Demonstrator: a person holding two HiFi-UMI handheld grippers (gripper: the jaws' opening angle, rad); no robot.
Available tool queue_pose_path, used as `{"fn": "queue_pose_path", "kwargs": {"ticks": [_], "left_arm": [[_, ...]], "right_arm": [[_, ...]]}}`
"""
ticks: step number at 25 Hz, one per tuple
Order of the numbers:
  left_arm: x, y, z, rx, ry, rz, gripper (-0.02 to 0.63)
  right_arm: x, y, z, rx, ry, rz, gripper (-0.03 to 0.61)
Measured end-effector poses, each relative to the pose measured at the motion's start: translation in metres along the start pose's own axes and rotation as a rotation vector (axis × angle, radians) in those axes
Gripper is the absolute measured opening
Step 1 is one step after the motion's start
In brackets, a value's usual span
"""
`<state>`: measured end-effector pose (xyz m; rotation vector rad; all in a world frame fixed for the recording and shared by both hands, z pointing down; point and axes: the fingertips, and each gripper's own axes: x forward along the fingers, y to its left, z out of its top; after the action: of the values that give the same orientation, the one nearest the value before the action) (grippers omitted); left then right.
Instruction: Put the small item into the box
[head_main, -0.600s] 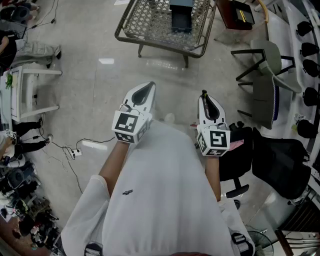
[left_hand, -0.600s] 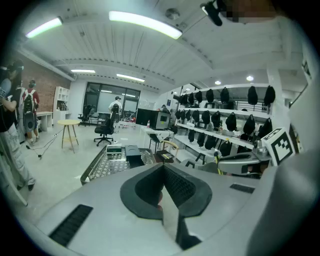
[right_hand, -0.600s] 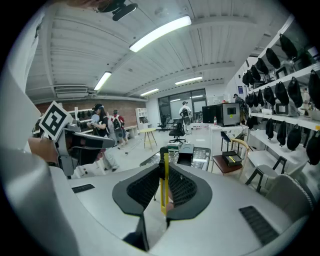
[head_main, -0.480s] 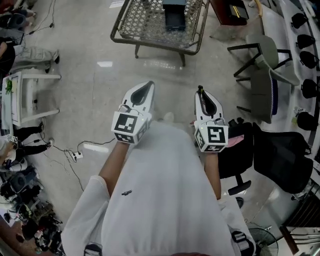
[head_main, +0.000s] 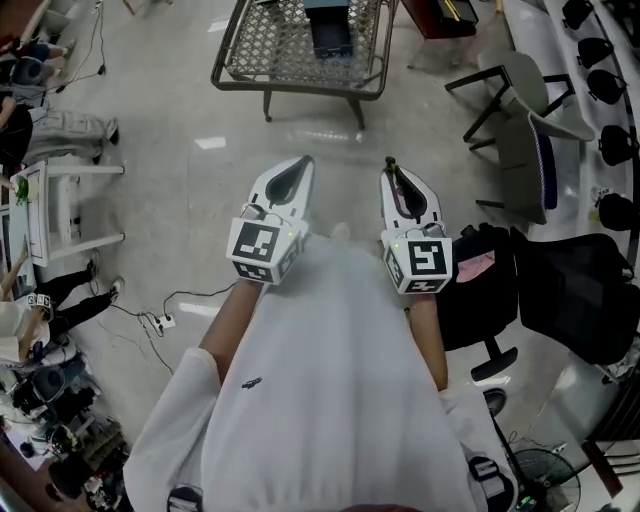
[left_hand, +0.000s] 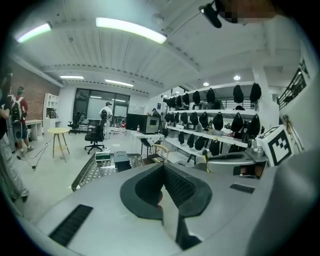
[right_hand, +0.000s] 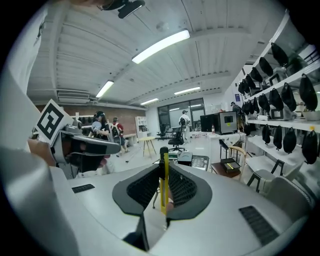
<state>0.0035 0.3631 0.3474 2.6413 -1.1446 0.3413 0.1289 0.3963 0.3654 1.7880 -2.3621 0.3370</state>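
Both grippers are held in front of the person's body, pointing forward. My right gripper (head_main: 394, 176) (right_hand: 163, 186) is shut on a thin yellow stick with a black tip (right_hand: 164, 172) (head_main: 392, 166), which stands upright between the pads. My left gripper (head_main: 298, 168) (left_hand: 161, 176) is shut, with nothing visible between its pads. A dark box (head_main: 328, 35) (left_hand: 121, 161) sits on a metal mesh table (head_main: 258, 52) some way ahead, well beyond both grippers.
A black office chair (head_main: 580, 300) and a grey chair (head_main: 520, 140) stand to the right, next to shelves with dark helmets (right_hand: 287, 135). A white cart (head_main: 50, 210) and floor cables (head_main: 160, 320) lie left. People stand farther off (right_hand: 102, 127).
The mesh table and chairs have slid up and left in the head view. The right gripper has shifted slightly up and left with the stick held; the left has barely moved.
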Motion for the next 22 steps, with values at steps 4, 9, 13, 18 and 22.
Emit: {"fn": "queue_pose_path", "kwargs": {"ticks": [4,9,13,18,22], "left_arm": [[-0.002,-0.009,-0.003,-0.004,-0.008,0.005,0.002],[0.000,-0.002,0.003,-0.024,-0.011,0.019,0.002],[0.009,0.009,0.008,-0.041,-0.018,0.039,0.002],[0.030,0.034,0.016,-0.070,-0.028,0.028,0.002],[0.051,0.056,0.025,-0.079,-0.034,0.027,0.002]], "right_arm": [[-0.009,-0.003,-0.003,-0.004,-0.011,0.011,0.048],[0.000,-0.002,0.008,-0.013,-0.015,0.038,0.048],[0.015,-0.008,0.012,-0.023,-0.007,0.053,0.048],[0.046,-0.009,0.019,-0.029,0.002,0.053,0.048],[0.073,-0.014,0.023,-0.017,0.014,0.049,0.048]]}}
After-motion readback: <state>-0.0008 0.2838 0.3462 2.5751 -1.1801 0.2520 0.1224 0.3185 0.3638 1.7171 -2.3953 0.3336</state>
